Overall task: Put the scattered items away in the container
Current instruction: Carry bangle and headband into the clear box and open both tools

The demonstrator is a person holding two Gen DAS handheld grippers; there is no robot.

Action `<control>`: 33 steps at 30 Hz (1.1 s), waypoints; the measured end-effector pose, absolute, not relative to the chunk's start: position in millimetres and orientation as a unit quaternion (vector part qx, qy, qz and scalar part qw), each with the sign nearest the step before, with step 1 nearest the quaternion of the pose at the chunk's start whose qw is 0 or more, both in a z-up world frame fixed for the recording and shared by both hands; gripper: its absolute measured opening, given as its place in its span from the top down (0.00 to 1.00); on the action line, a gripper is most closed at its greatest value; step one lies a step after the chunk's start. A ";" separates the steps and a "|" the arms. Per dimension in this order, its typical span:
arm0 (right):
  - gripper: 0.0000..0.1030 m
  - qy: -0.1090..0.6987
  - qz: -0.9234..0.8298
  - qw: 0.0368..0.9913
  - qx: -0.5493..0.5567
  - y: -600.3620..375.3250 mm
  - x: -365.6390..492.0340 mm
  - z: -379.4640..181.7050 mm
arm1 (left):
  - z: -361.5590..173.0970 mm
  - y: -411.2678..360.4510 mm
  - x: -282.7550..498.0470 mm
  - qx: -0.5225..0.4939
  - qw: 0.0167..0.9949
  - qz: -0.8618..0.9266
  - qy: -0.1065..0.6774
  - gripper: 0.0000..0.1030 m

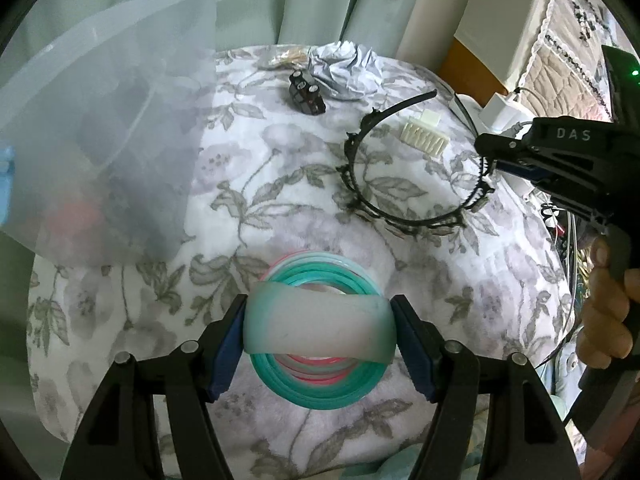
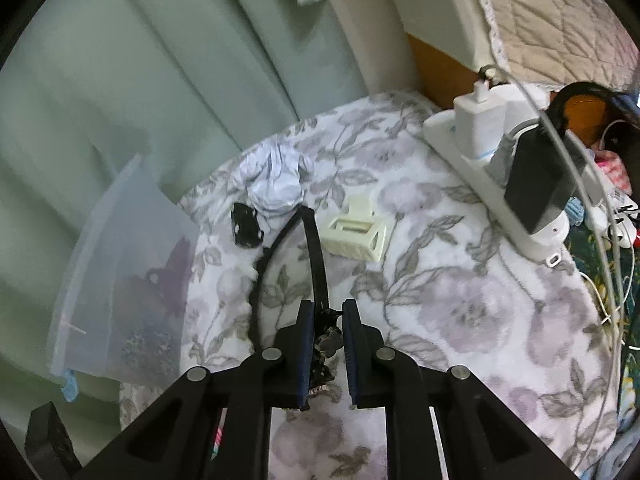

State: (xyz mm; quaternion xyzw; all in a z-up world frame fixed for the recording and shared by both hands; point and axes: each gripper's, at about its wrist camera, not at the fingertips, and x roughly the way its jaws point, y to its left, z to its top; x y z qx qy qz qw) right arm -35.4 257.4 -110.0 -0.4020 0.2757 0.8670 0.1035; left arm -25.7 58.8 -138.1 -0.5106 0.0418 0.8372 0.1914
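Black and spiky, the tiara-style headband (image 2: 316,248) is pinched at its ornamented rim between the blue pads of the right tongs (image 2: 327,350), its bare ends reaching toward a cream hair claw (image 2: 358,236). The left tongs (image 1: 320,338) clamp a frosted white band (image 1: 318,330) that spans a stack of teal and pink rings (image 1: 320,390), held just above the blanket (image 1: 280,152). That blanket is plush, white with grey leaves and mauve flowers. On it lie a small black clip (image 1: 307,92) and a crumpled white wad (image 1: 344,70). The translucent container (image 1: 104,136) stands at the left edge, dark shapes and something pink inside. Pale green curtains (image 2: 120,80) hang behind; a white power strip (image 2: 496,176) with chargers sits at the right.
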 end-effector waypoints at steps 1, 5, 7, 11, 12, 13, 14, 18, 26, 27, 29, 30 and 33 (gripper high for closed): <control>0.86 0.276 0.869 0.103 -0.399 257.7 -33.8 -107.3 | -136.3 58.3 -25.0 -0.508 0.191 0.839 0.042 0.31; 0.88 0.284 0.873 0.096 -0.386 257.7 -26.8 -96.3 | -127.3 56.7 -22.1 -0.498 0.192 0.845 0.041 0.31; 0.88 0.280 0.877 0.094 -0.379 256.8 -24.7 -89.1 | -121.6 54.6 -21.3 -0.491 0.192 0.849 0.040 0.31; 0.89 0.274 0.883 0.091 -0.370 254.2 -19.5 -78.2 | -114.2 51.1 -19.0 -0.482 0.190 0.855 0.037 0.31; 0.89 0.274 0.884 0.090 -0.367 253.4 -17.9 -76.1 | -112.3 50.0 -18.2 -0.480 0.189 0.856 0.037 0.31; 0.89 0.274 0.885 0.089 -0.366 253.2 -17.0 -74.7 | -110.6 49.1 -17.4 -0.478 0.189 0.857 0.036 0.31; 0.89 0.273 0.886 0.088 -0.365 253.0 -15.7 -73.0 | -109.0 48.4 -16.6 -0.476 0.188 0.858 0.036 0.31; 0.90 0.278 0.889 0.084 -0.355 253.2 -9.9 -64.7 | -100.4 43.9 -15.3 -0.467 0.184 0.865 0.030 0.31; 0.90 0.274 0.898 0.084 -0.334 254.6 0.7 -42.7 | -77.9 34.1 -16.2 -0.447 0.186 0.875 0.013 0.31; 0.90 0.274 0.899 0.082 -0.330 254.2 1.9 -38.6 | -73.0 32.6 -16.3 -0.442 0.188 0.877 0.009 0.31; 0.90 0.272 0.904 0.077 -0.321 252.3 3.2 -28.5 | -63.5 30.5 -16.3 -0.433 0.190 0.881 0.002 0.31; 0.90 0.271 0.906 0.074 -0.316 251.0 3.4 -23.6 | -57.8 28.7 -16.4 -0.428 0.193 0.883 -0.004 0.31; 0.90 0.278 0.910 0.060 -0.302 248.0 2.7 -9.6 | -42.8 22.9 -17.2 -0.413 0.198 0.889 -0.023 0.31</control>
